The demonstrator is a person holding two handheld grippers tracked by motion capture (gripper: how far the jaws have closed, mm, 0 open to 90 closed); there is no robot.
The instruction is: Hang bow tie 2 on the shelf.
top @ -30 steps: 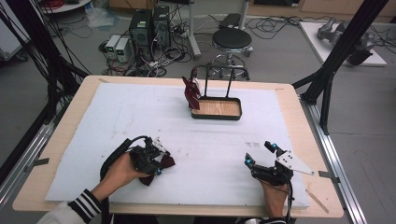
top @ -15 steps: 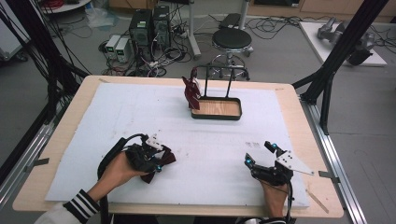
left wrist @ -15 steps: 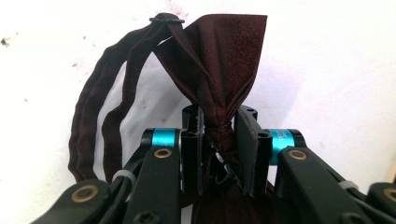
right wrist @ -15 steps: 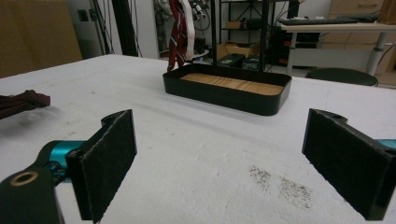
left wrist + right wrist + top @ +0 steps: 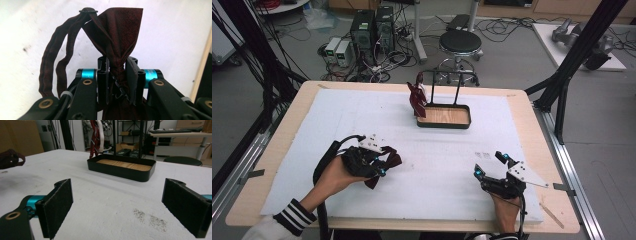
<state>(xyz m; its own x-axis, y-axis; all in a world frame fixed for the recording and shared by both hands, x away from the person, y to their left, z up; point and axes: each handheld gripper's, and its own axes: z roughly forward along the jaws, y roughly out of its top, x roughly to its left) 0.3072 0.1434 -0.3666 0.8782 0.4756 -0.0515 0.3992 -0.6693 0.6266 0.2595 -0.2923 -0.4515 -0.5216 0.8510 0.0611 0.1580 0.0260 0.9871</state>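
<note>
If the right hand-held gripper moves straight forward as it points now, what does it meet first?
Probably the black tray with the wooden floor, seen straight ahead between its open jaws. Bare white mat lies before it; depth is uncertain.

Tray [image 5: 444, 123] sits at table [image 5: 522, 107] far centre, rack [image 5: 446, 75] rising from it, ties [image 5: 417, 98] hanging on rack's left end. Left gripper [image 5: 379, 162] near-left, right gripper [image 5: 490, 165] near-right.
</note>
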